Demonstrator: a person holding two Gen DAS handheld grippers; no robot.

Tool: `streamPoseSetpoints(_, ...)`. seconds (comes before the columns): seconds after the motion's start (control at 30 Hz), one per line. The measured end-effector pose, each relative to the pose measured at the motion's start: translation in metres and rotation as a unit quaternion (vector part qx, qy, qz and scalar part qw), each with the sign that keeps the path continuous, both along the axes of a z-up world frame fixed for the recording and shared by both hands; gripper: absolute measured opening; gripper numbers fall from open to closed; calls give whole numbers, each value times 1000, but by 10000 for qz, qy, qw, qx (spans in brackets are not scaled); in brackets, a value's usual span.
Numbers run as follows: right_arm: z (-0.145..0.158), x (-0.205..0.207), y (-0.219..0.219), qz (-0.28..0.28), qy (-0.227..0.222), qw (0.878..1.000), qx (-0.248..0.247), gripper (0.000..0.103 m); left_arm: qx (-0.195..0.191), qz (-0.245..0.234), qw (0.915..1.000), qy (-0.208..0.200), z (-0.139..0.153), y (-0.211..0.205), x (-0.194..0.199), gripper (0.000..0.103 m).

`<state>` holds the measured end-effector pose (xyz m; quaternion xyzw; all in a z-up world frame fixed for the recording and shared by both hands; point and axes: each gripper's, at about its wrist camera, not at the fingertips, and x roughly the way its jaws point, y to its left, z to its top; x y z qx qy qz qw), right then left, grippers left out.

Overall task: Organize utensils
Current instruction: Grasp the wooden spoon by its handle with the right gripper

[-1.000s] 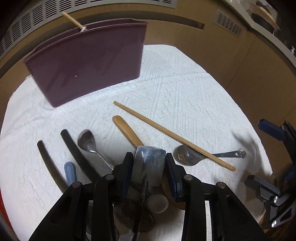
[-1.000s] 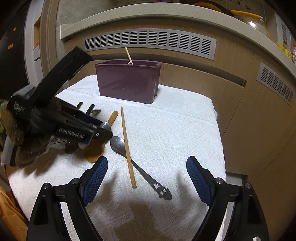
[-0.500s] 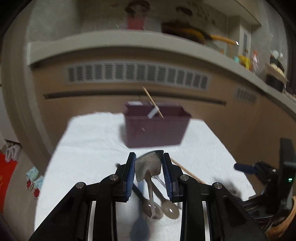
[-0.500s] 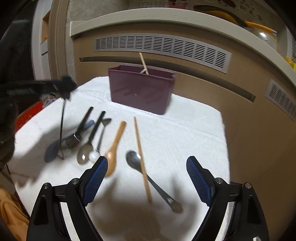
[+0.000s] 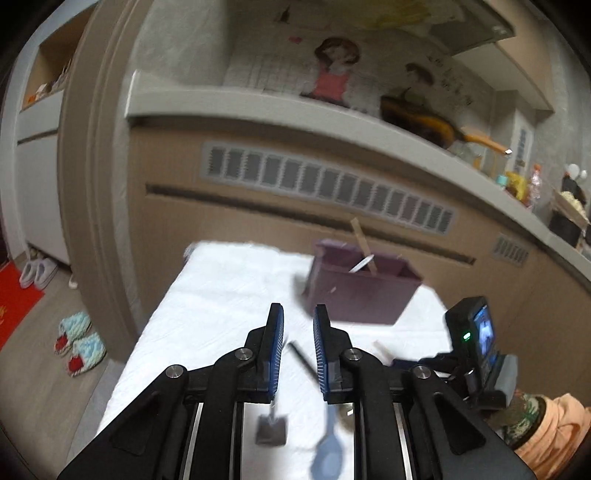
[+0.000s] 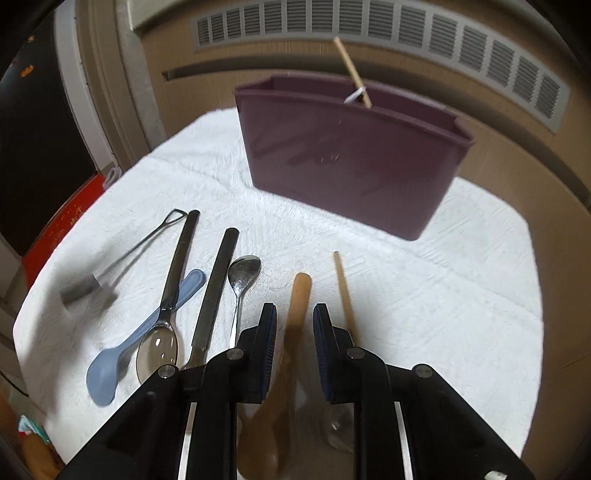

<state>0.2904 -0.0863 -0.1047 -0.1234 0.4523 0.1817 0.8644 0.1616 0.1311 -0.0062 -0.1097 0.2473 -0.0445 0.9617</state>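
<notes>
A purple utensil bin (image 6: 351,158) stands at the back of the white cloth with a chopstick (image 6: 351,70) leaning in it; it also shows in the left wrist view (image 5: 360,291). My right gripper (image 6: 294,325) has its jaws narrowed around the wooden spoon (image 6: 297,310), whose handle runs between the pads. My left gripper (image 5: 298,332) is held high with its jaws slightly apart and nothing between them. A small metal spatula (image 6: 92,288) lies at the left of the cloth and shows blurred in the left wrist view (image 5: 271,430).
On the cloth lie a blue spoon (image 6: 147,332), two black-handled utensils (image 6: 218,288), a small metal spoon (image 6: 242,277) and a loose chopstick (image 6: 343,291). A wooden cabinet front with vents (image 6: 369,22) stands behind. Slippers (image 5: 79,341) lie on the floor at the left.
My left gripper has let go of the metal spatula, which now lies on the cloth, and has lifted. My right gripper has dropped to the wooden spoon and narrowed around its handle.
</notes>
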Motion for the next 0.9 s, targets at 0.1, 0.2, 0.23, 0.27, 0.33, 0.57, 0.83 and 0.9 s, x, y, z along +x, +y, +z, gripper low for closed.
streamPoseSetpoints(0.1,-6,4,7,-18,45,9999,-115,20,91,53,9993,369,-18,9,8,27)
streamPoseSetpoints(0.2,-15,12,12,-63,102,9995,-280,20,23,44,9972,749,-38,15,15,44)
streamPoseSetpoints(0.23,-17,14,14,-46,95,9995,-300,20,16,-18,9963,856,-44,14,18,54)
streamPoseSetpoints(0.27,-16,13,14,-33,55,9995,-309,20,35,-164,9951,972,-51,11,23,59)
streamPoseSetpoints(0.33,-15,11,17,34,17,9992,-409,20,137,-438,9929,1094,-61,1,30,69)
streamPoseSetpoints(0.57,-6,-12,4,207,-56,9994,-275,11,578,-1121,9721,1978,-93,-29,48,69)
streamPoseSetpoints(0.83,20,-39,-18,220,-326,9991,137,11,621,-668,9821,1648,-110,-26,-4,69)
streamPoseSetpoints(0.9,21,-43,-17,253,-341,9990,171,11,781,-530,9820,1638,-113,-29,-3,69)
